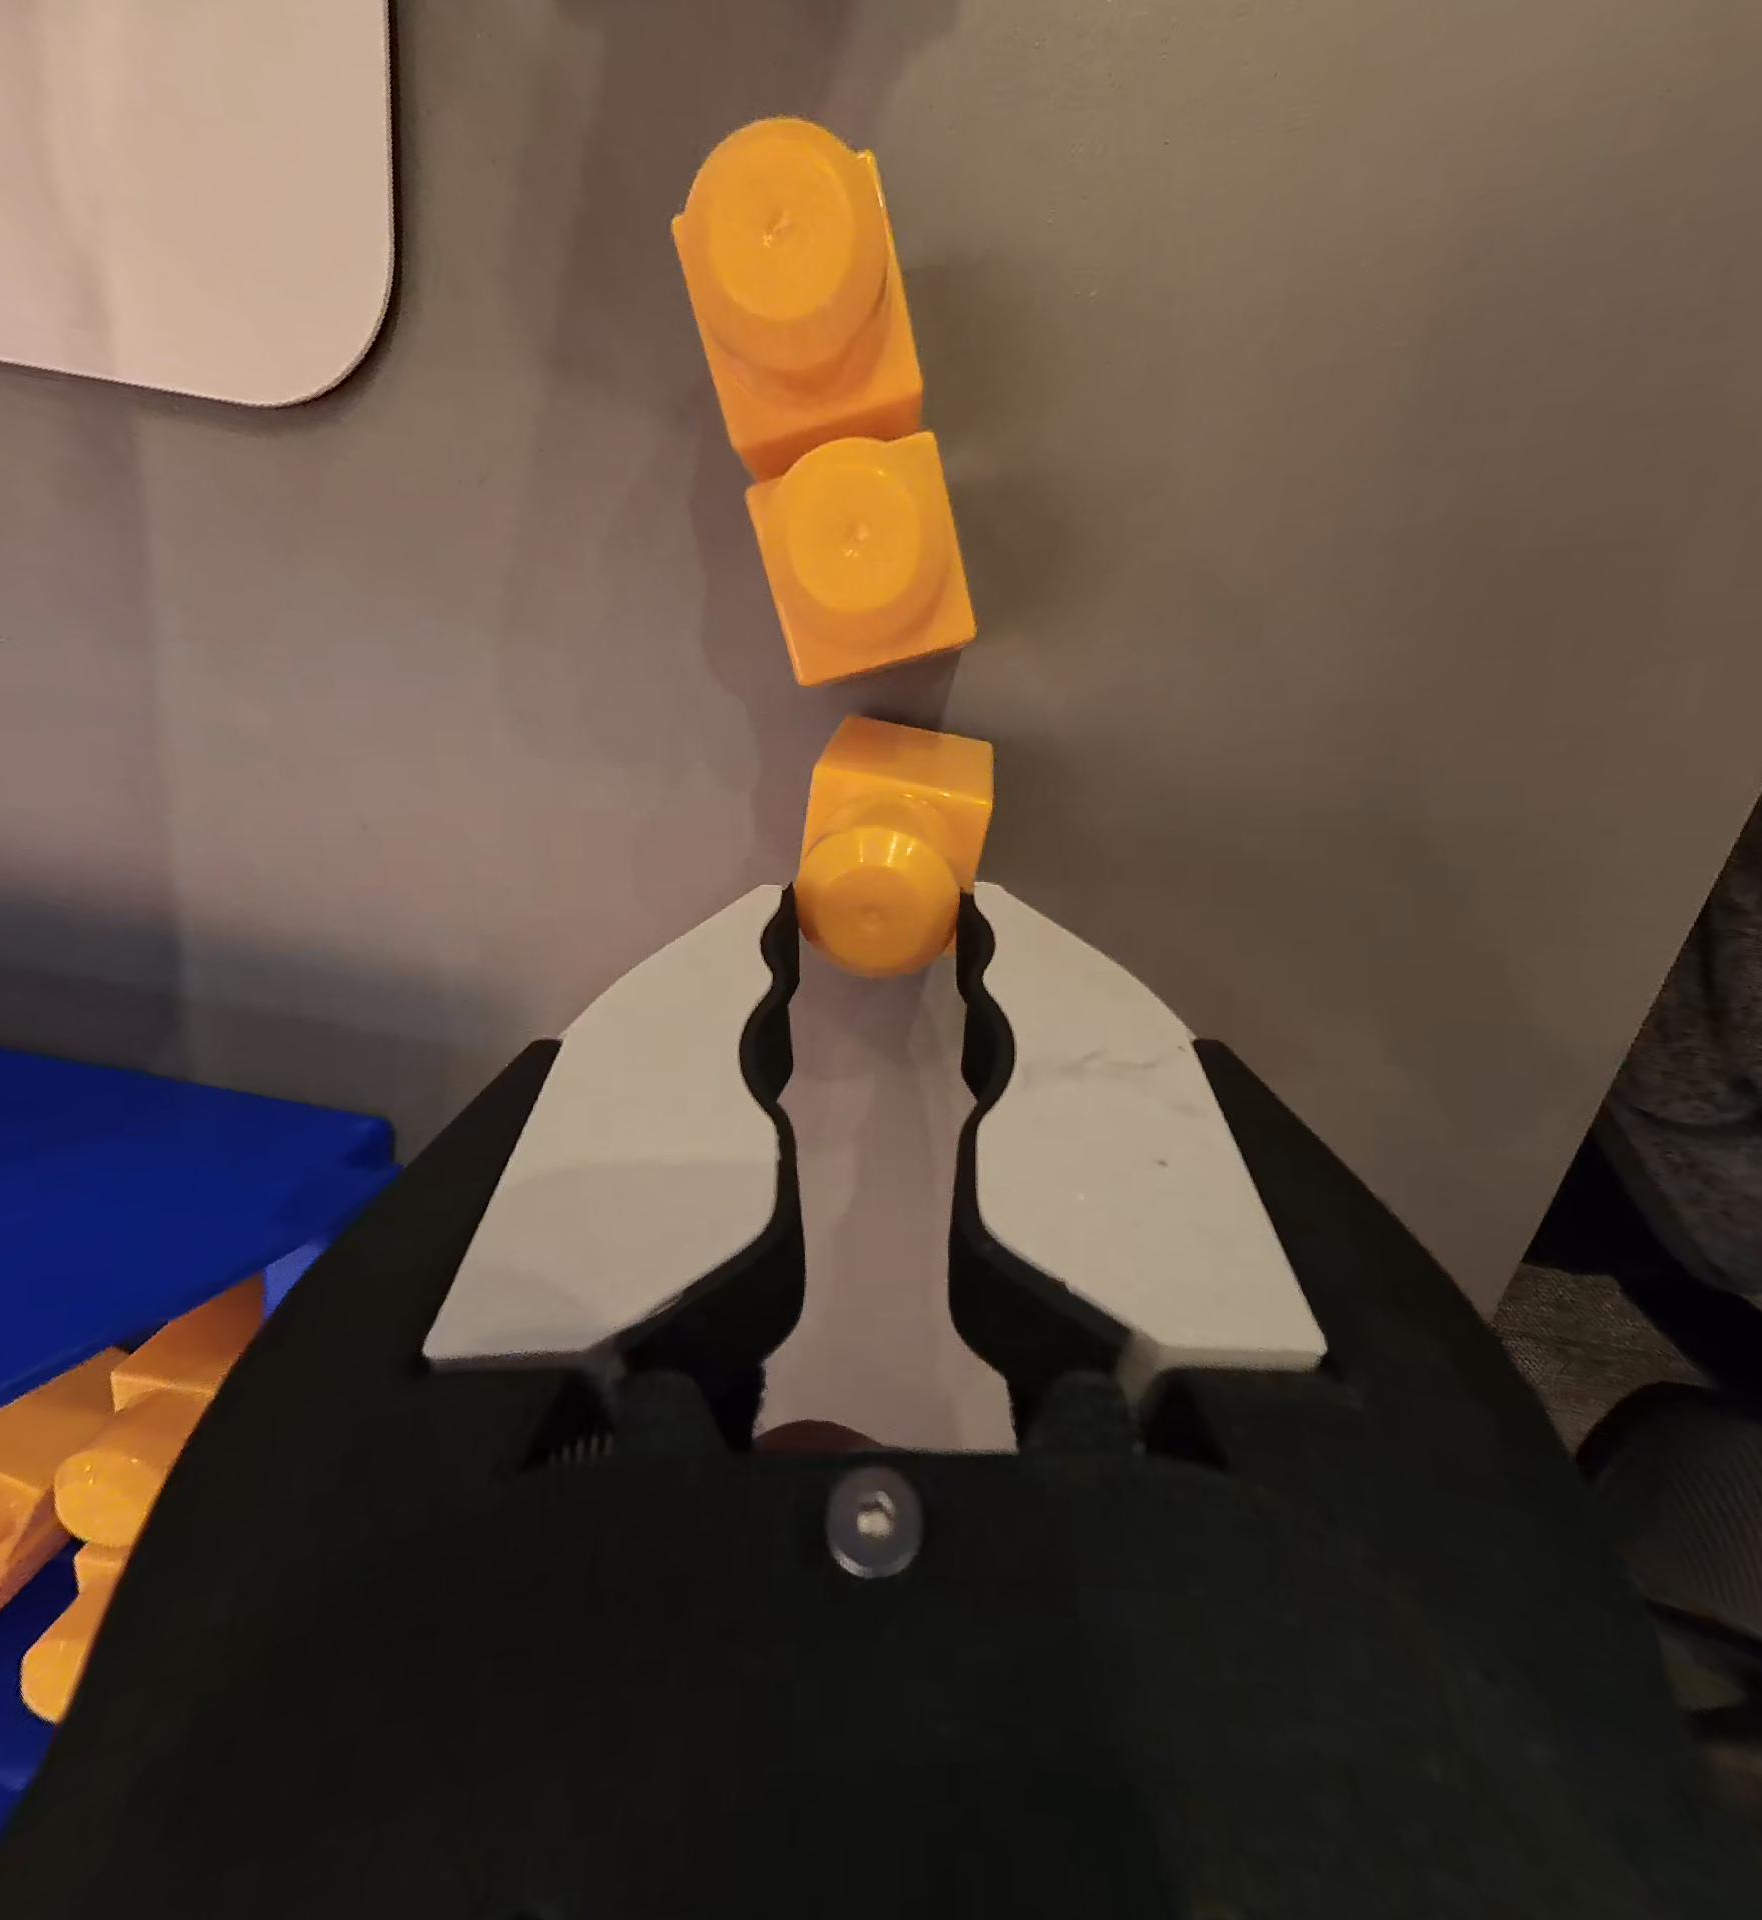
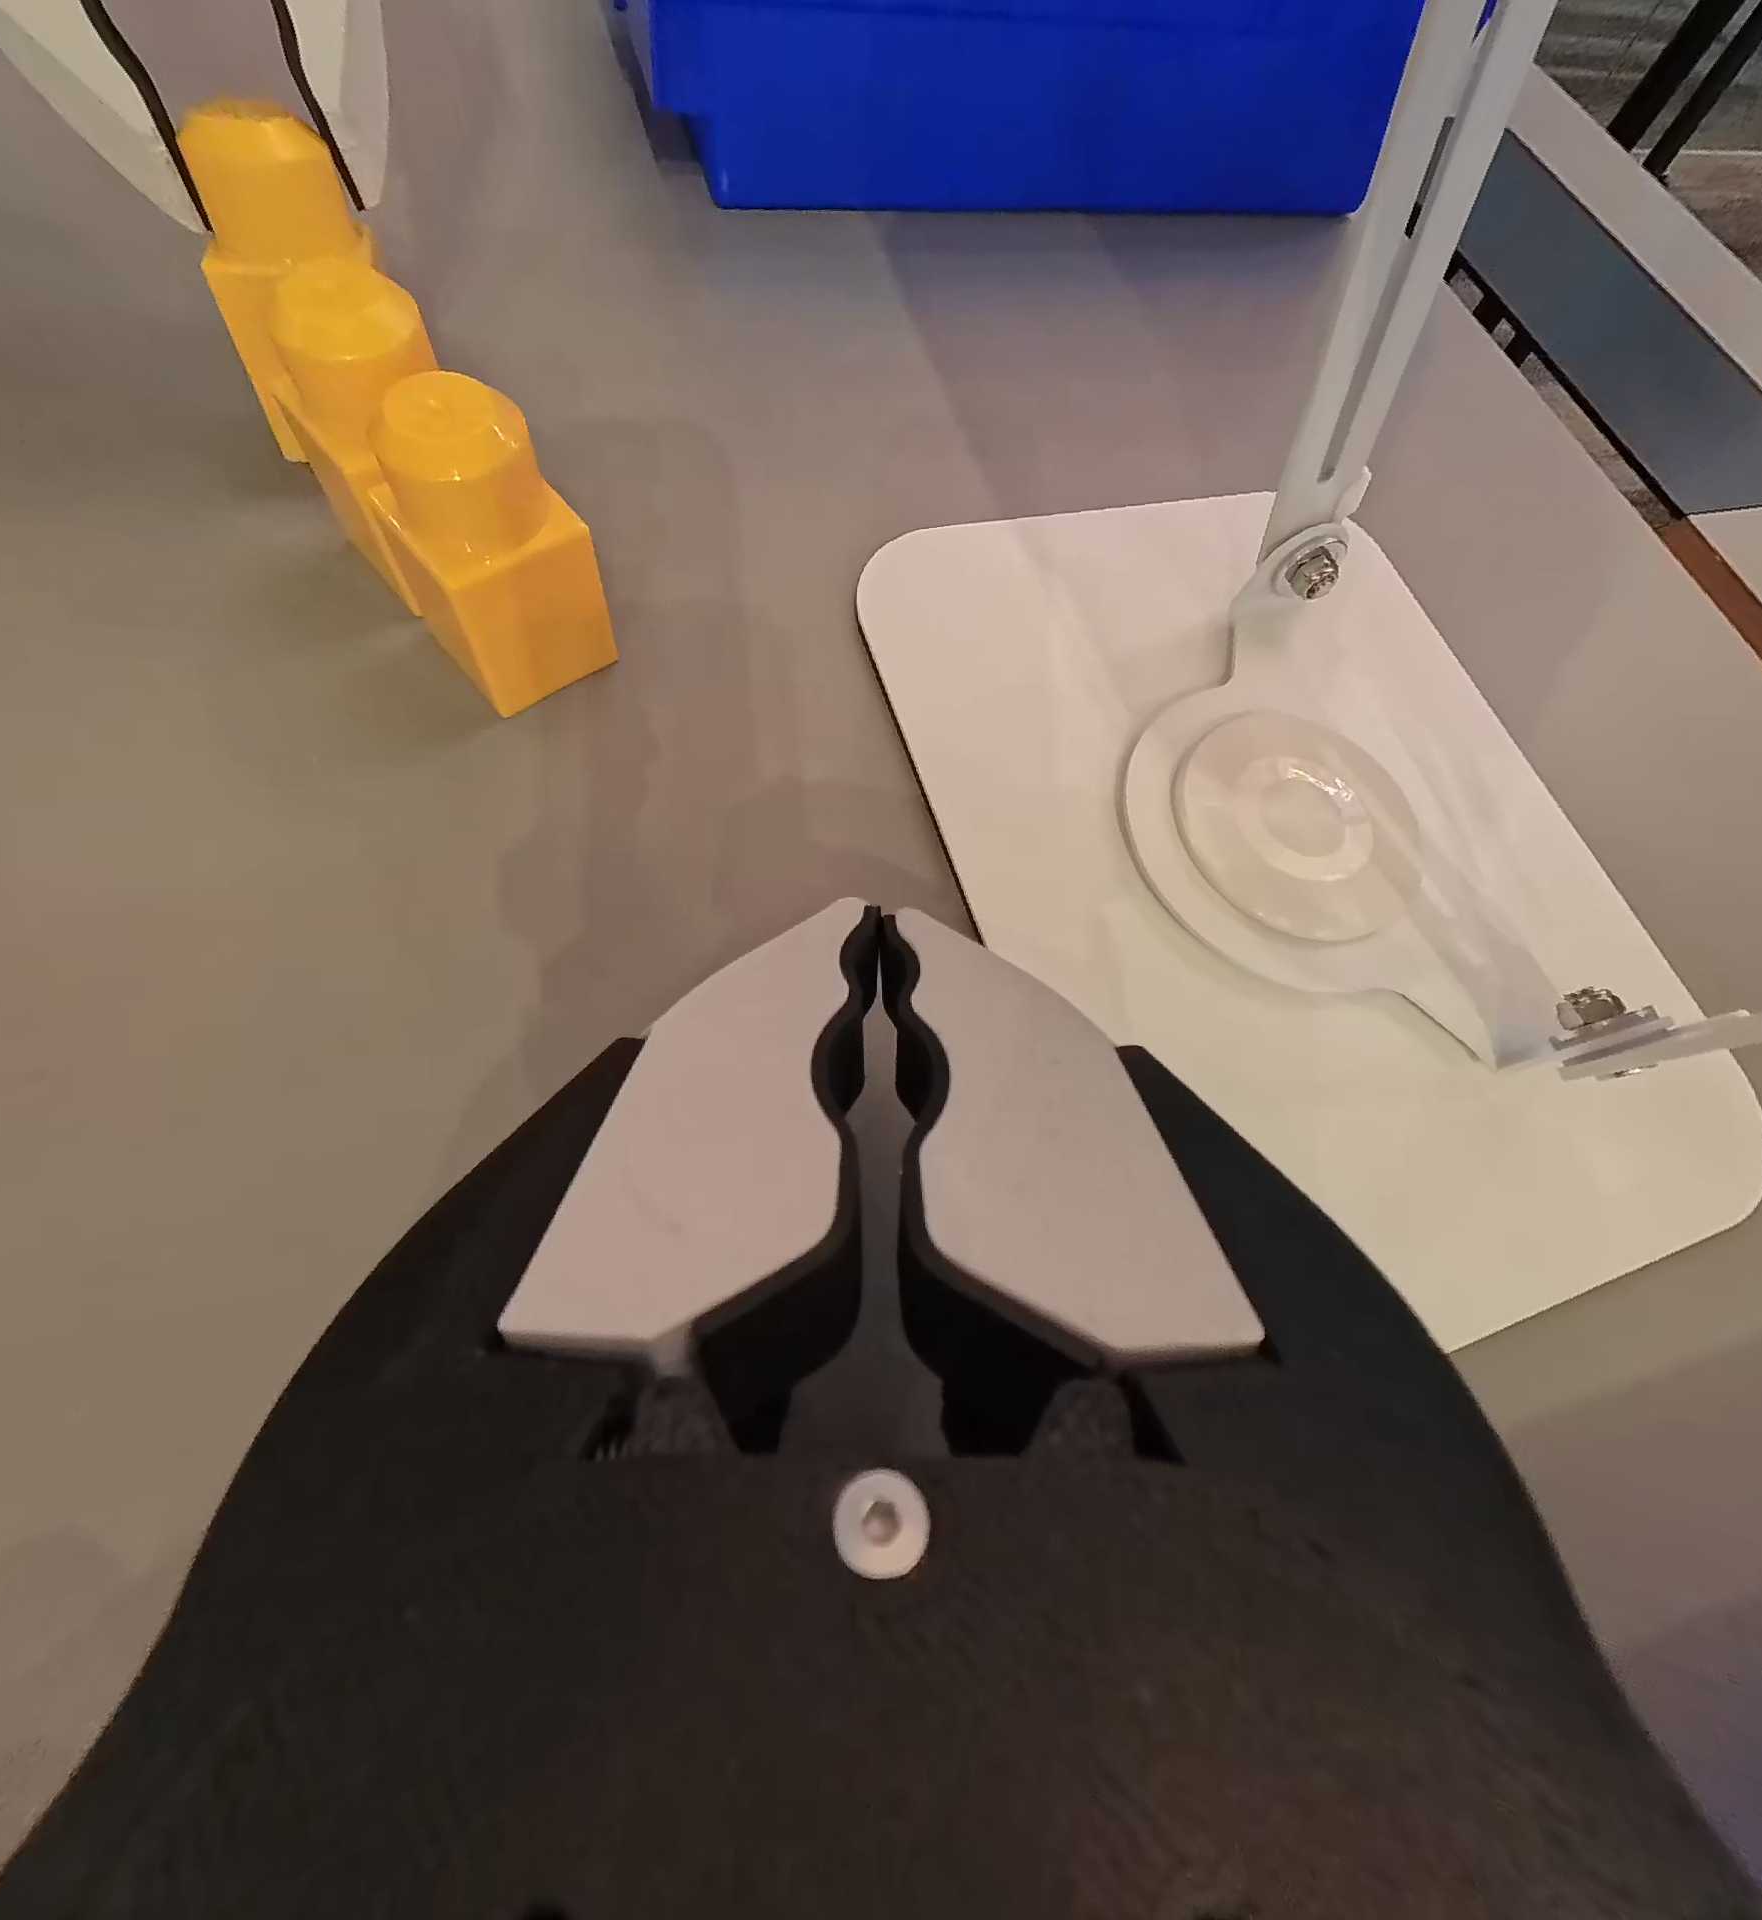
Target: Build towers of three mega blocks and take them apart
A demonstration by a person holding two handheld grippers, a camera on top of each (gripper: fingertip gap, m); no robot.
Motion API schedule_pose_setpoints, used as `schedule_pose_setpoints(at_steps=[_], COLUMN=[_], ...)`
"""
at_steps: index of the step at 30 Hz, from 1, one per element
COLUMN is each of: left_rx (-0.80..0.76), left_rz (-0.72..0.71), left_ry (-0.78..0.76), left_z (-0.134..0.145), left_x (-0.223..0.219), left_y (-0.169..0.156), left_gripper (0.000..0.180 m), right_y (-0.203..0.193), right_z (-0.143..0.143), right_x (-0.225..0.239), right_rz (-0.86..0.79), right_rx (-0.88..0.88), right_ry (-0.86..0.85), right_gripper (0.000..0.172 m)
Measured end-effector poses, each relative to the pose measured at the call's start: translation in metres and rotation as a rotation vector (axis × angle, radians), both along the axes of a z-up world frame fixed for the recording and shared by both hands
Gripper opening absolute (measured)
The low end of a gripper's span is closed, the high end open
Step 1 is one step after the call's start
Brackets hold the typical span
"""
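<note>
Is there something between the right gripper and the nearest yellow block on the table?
Nothing visible. Only bare grey table lies between the right gripper and the nearest block. The white stand base sits off to the right.

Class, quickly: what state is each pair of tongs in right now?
Left tongs: shut on the stud of a yellow block standing on the table.
Right tongs: shut, holding nothing.

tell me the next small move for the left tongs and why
Probably lift the nearest orange block and carry it over the middle block. The left tongs are clamped on its stud, and all three blocks, the far block too, stand singly in a row on the grey table, none stacked. The right tongs are shut and bare, away from the row.
</note>
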State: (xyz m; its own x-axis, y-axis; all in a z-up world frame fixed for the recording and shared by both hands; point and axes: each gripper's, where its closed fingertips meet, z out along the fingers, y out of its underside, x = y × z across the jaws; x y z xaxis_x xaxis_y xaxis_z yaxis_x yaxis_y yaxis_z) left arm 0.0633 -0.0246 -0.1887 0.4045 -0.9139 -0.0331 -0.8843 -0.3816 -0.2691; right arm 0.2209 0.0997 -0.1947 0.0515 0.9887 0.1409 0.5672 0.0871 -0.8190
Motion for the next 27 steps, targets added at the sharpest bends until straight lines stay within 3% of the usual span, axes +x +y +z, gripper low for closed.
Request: schedule_pose_setpoints(at_steps=[3, 7, 17, 27], left_rx=[0.003, 0.016, 0.108, 0.156], left_rz=[0.016, 0.029, 0.120, 0.125], left_ry=[-0.013, -0.014, -0.152, -0.347], left_z=[0.001, 0.003, 0.009, -0.015], left_x=[0.000, 0.000, -0.019, -0.002], left_y=[0.002, 0.003, 0.000, -0.003], left_gripper=[0.030, 0.053, 0.068, 0.064], right_y=[0.000, 0.000, -0.001, -0.001], right_z=[0.000, -0.001, -0.001, -0.001], right_x=[0.000, 0.000, -0.001, 0.000], right_rz=[0.001, 0.002, 0.005, 0.005], right_rx=[-0.001, -0.002, -0.003, -0.006], right_ry=[-0.001, -0.002, -0.002, -0.003], right_gripper=[0.000, 0.000, 0.000, 0.000])
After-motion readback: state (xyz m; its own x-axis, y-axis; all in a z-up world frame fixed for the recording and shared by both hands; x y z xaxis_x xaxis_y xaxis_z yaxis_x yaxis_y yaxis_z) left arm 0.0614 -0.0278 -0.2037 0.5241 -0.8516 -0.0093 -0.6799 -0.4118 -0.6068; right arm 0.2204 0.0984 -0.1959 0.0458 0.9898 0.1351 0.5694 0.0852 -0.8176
